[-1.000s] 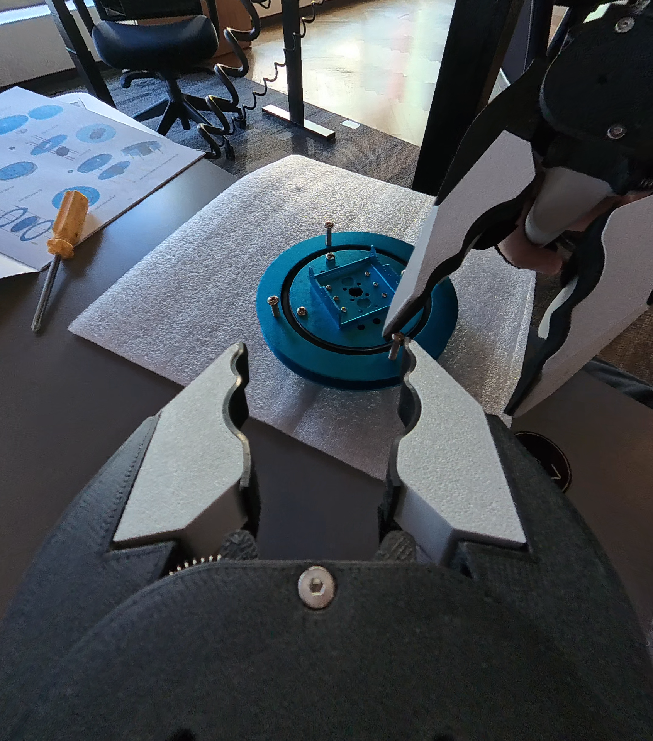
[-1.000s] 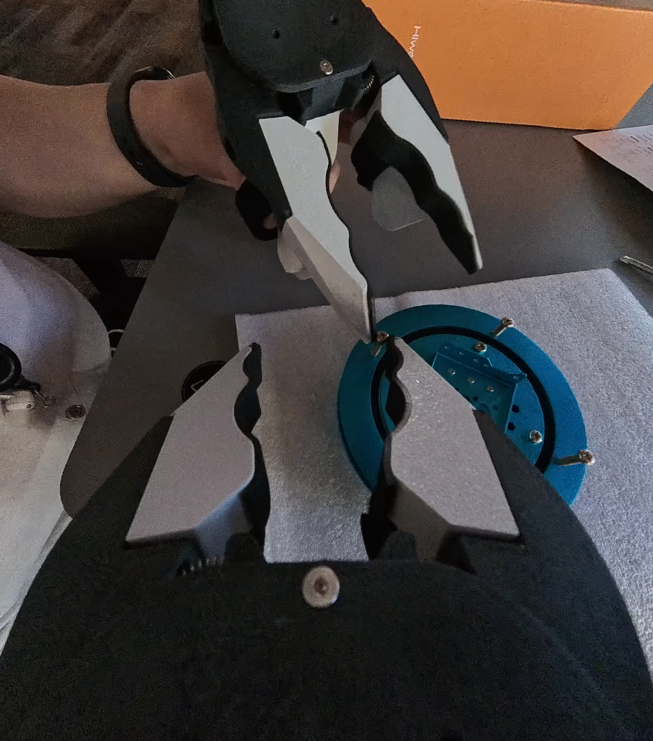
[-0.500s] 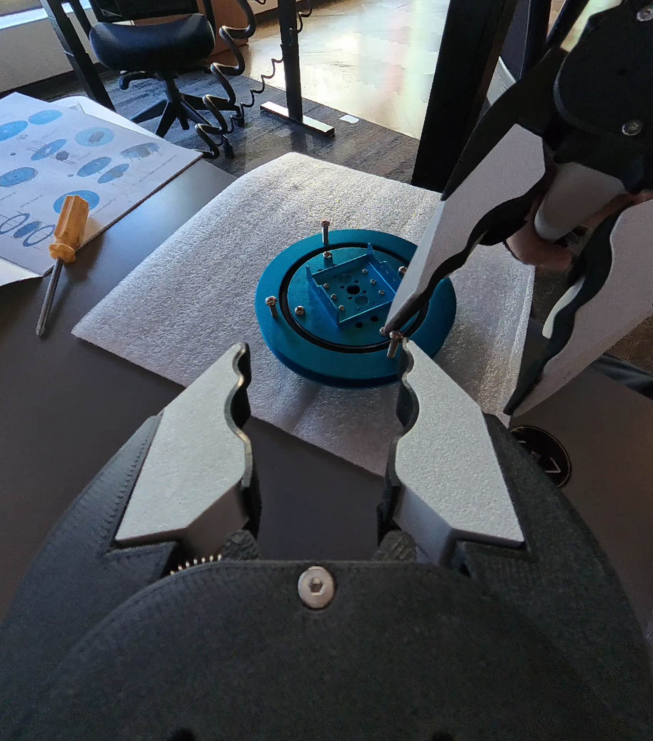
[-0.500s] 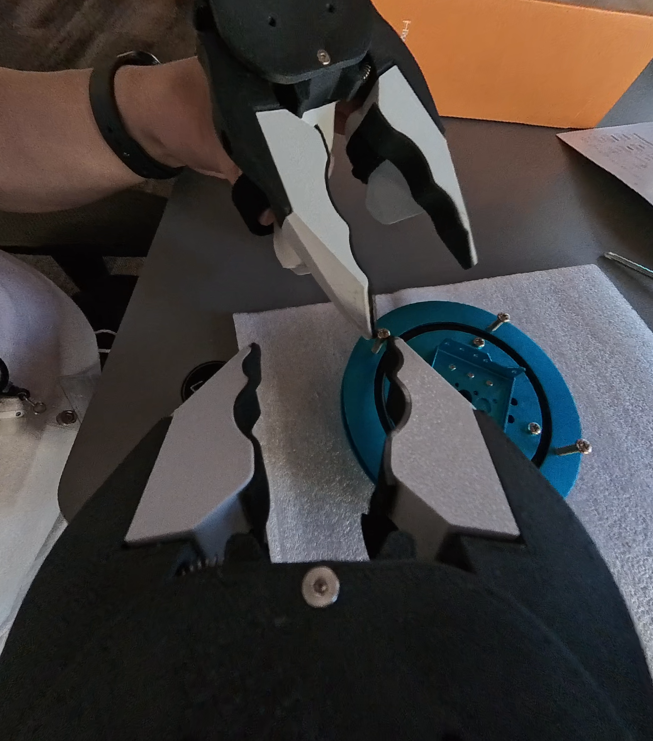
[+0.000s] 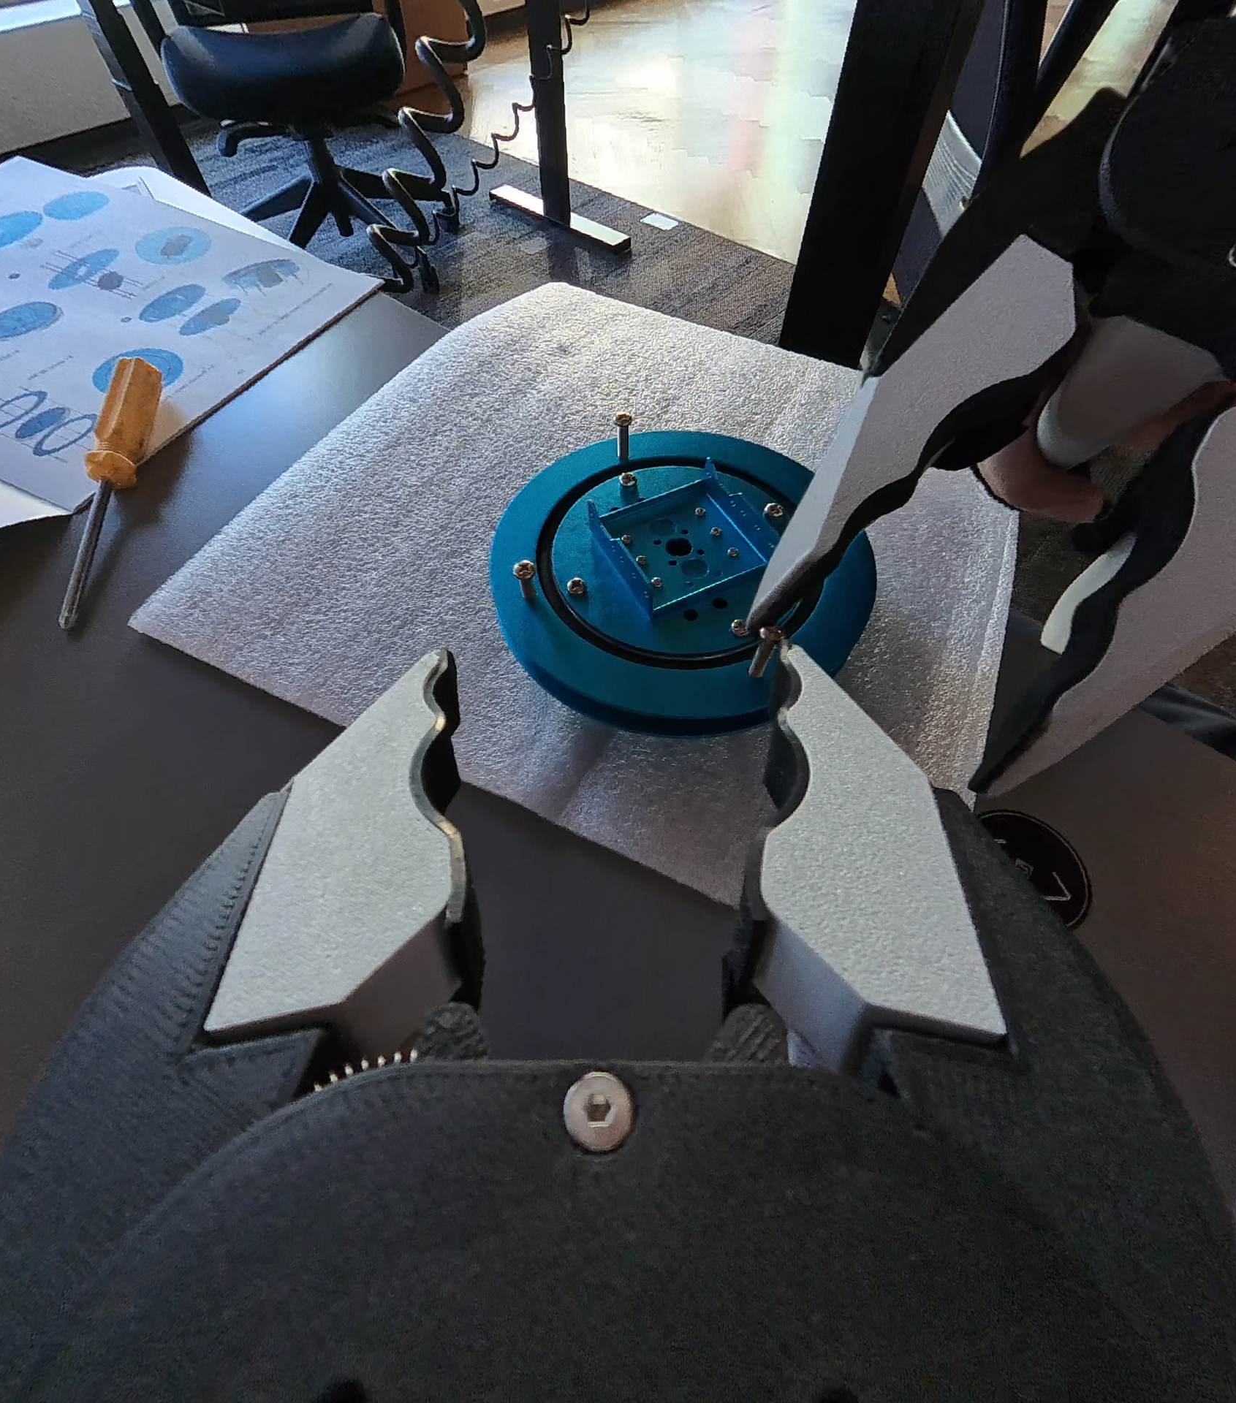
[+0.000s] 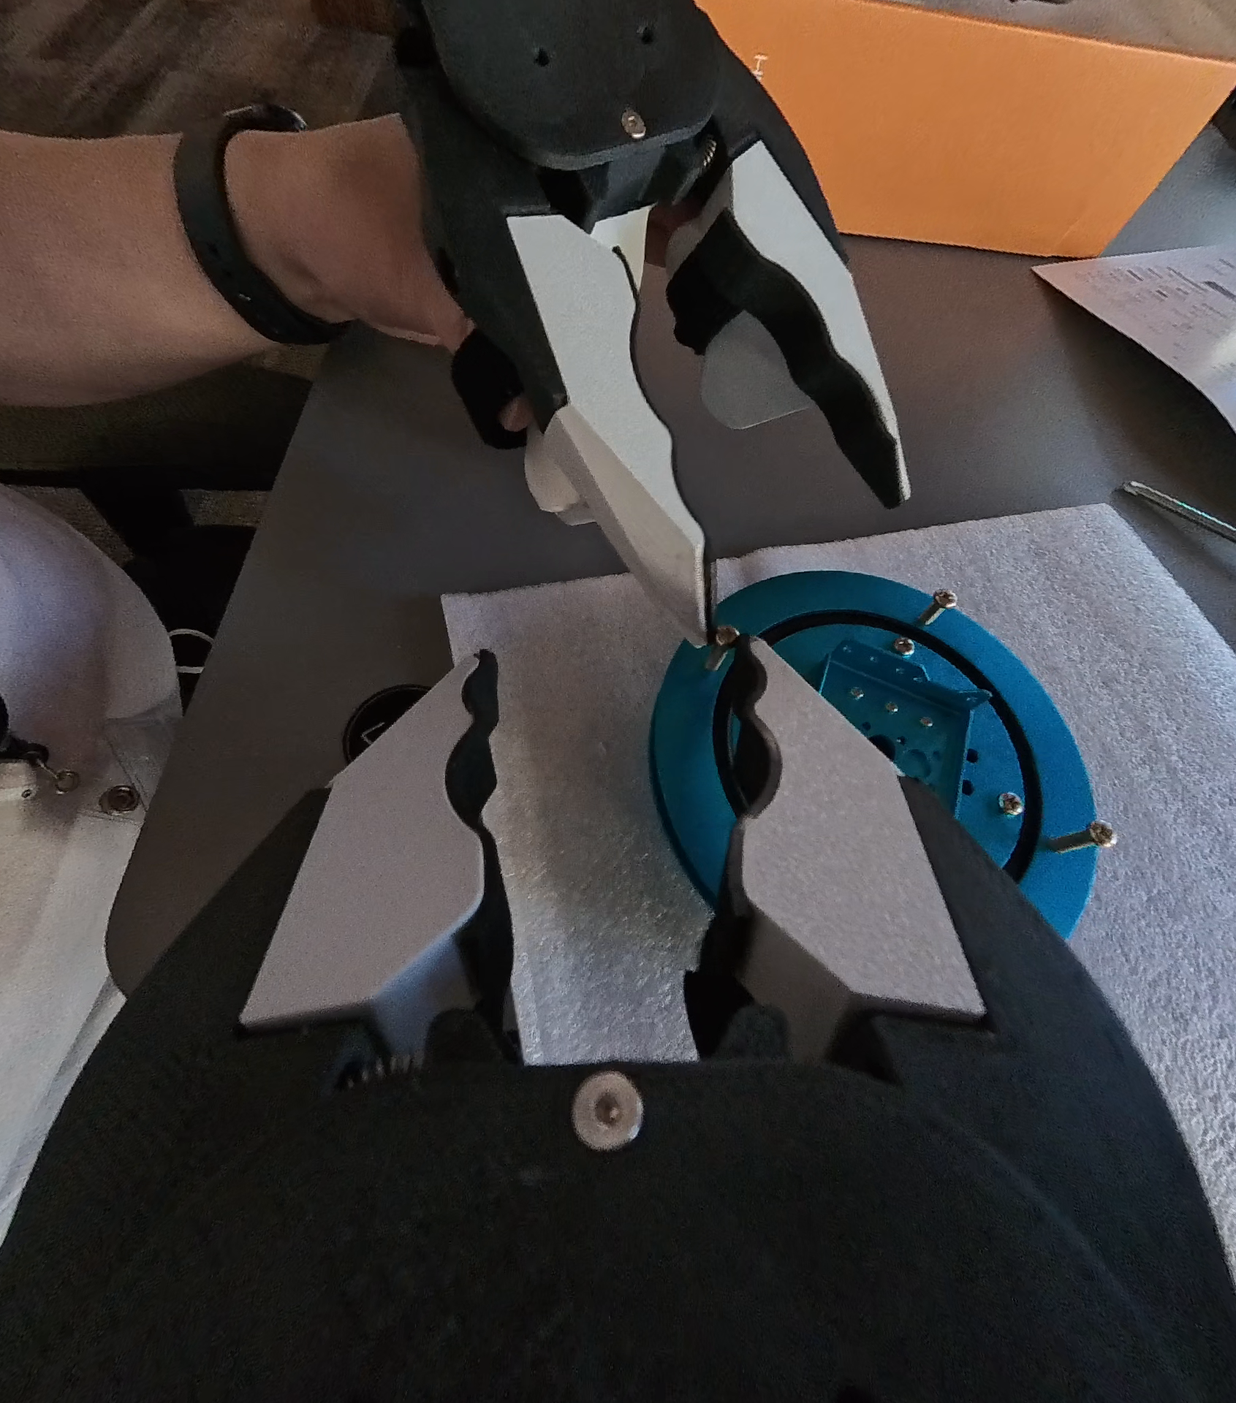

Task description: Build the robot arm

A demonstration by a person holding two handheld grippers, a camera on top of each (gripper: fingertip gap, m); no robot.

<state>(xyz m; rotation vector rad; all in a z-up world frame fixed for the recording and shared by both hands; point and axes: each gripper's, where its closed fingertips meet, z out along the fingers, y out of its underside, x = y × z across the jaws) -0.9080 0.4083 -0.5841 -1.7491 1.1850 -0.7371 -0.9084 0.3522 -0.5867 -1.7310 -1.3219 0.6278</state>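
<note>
1. My left hand-held gripper point(image 5: 614, 676) is wide open with nothing between its two grey fingers. Its right fingertip point(image 5: 797, 668) sits just beside a small screw point(image 5: 765, 651) that stands tilted at the near edge of the blue disc point(image 5: 599, 683).
2. My right hand-held gripper point(image 6: 614, 664) is also spread open and empty. In its own view its right fingertip point(image 6: 759, 660) lies just beside that same screw point(image 6: 719, 644), which I see between the two grippers' tips.
3. In the left wrist view, one finger of the right hand-held gripper point(image 5: 895, 698) comes down from the upper right and its tip meets the head of the screw; I cannot tell whether it truly presses on it.
4. The blue disc carries a black ring point(image 5: 550, 565) and a blue square bracket point(image 5: 683, 550) in its middle, with two more screws standing up from its rim, one at the far side point(image 5: 624, 436) and one at the left point(image 5: 523, 578).
5. The disc rests on a white foam sheet point(image 5: 387, 516) spread over the dark table point(image 5: 68, 759).
6. To the left on the table lies a screwdriver point(image 5: 115, 448) with an orange handle, touching printed paper sheets point(image 5: 68, 288).
7. Beyond the table edge stands an office chair point(image 5: 288, 68); in the right wrist view an orange cardboard box point(image 6: 979, 121) sits at the far side.
</note>
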